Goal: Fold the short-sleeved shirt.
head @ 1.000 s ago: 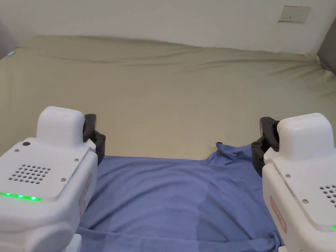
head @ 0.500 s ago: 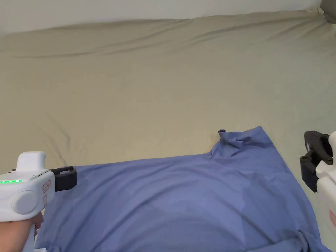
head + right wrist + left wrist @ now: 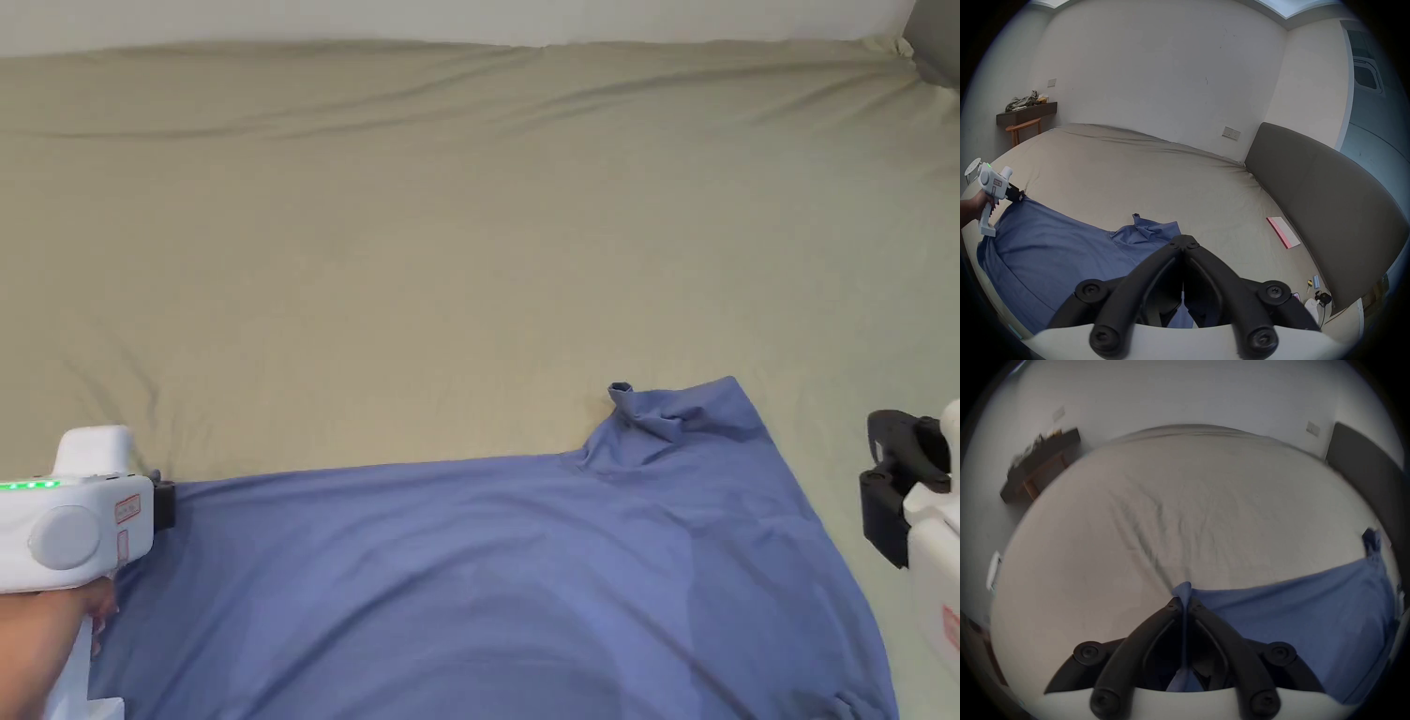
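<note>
A blue short-sleeved shirt (image 3: 487,581) lies spread on the beige bed (image 3: 469,262), with one sleeve (image 3: 656,417) crumpled at its far right corner. My left gripper (image 3: 167,504) is at the shirt's far left corner. In the left gripper view its jaws are shut, with a tuft of the blue shirt (image 3: 1182,591) sticking out past the tips. The right gripper view shows the same left gripper (image 3: 1018,194) at that corner. My right gripper (image 3: 886,487) hovers just off the shirt's right edge. Its jaws (image 3: 1183,243) are shut, and I see nothing between the tips.
A grey padded headboard (image 3: 1325,207) runs along the bed's right side. A flat pink and white item (image 3: 1282,231) lies near it, and small items (image 3: 1315,292) sit closer in. A dark shelf (image 3: 1025,114) and a wooden stool stand by the far wall.
The head camera has tipped down. Both grippers have moved outward from a second ago. The left one has turned sideways and drawn the shirt's corner leftward, so the far edge lies straighter.
</note>
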Demonstrator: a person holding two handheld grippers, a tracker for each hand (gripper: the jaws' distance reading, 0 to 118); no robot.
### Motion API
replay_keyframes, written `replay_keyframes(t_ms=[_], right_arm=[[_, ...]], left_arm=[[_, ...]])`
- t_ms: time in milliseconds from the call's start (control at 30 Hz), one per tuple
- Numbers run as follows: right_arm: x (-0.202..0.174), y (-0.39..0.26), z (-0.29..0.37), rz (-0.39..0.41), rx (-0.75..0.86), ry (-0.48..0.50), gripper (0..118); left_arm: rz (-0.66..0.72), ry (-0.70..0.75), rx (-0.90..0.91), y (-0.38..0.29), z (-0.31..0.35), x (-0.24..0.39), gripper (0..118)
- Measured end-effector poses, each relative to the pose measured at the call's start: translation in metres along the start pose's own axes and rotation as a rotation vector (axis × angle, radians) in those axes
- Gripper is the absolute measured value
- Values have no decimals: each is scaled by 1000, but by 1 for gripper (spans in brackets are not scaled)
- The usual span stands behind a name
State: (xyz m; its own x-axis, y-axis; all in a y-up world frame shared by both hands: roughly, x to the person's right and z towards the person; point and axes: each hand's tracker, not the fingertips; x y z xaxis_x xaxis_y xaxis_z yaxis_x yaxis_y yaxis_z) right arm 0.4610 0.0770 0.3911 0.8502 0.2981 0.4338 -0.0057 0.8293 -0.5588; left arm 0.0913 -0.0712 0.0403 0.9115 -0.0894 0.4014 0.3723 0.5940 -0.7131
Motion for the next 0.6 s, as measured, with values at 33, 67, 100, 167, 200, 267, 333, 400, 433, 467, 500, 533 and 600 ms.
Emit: replay_keyframes(t_ms=[33, 67, 100, 167, 200, 267, 333, 400, 433, 467, 500, 533, 600], right_arm=[[2, 2, -4, -6, -3, 6, 2], [4, 4, -9, -8, -10, 13, 2], [6, 6, -14, -8, -23, 21, 2], [12, 9, -28, -16, -56, 28, 4], [15, 9, -39, -21, -78, 38, 19], [21, 7, -67, -35, -167, 63, 82], [26, -2, -110, -56, -321, 115, 113], [27, -16, -147, -98, -401, 140, 113], [27, -25, -166, -113, -441, 125, 113], [29, -34, -183, -129, -479, 119, 113], [31, -45, -202, -160, -523, 110, 113], [32, -55, -218, -182, -566, 116, 113], [29, -71, -240, -190, -648, 93, 113]], left_arm=[[-30, 42, 23, 2, 3, 1, 0], [-18, 11, 37, 3, 11, 1, 0], [-1, 12, 73, 5, 23, 2, 0], [-7, -11, 126, 6, 47, 2, 0], [-21, -6, 165, 7, 61, 4, 0], [-60, 6, 214, 6, 84, 2, 0], [-78, 13, 266, 3, 108, 5, 0], [-87, 14, 278, -2, 119, 3, 0], [-92, 16, 287, -6, 125, 3, 0], [-90, 16, 288, -9, 129, 3, 0], [-75, 14, 296, -13, 132, 3, 0], [-46, -1, 293, -17, 129, -2, 0], [-56, 8, 280, -23, 128, -1, 0]])
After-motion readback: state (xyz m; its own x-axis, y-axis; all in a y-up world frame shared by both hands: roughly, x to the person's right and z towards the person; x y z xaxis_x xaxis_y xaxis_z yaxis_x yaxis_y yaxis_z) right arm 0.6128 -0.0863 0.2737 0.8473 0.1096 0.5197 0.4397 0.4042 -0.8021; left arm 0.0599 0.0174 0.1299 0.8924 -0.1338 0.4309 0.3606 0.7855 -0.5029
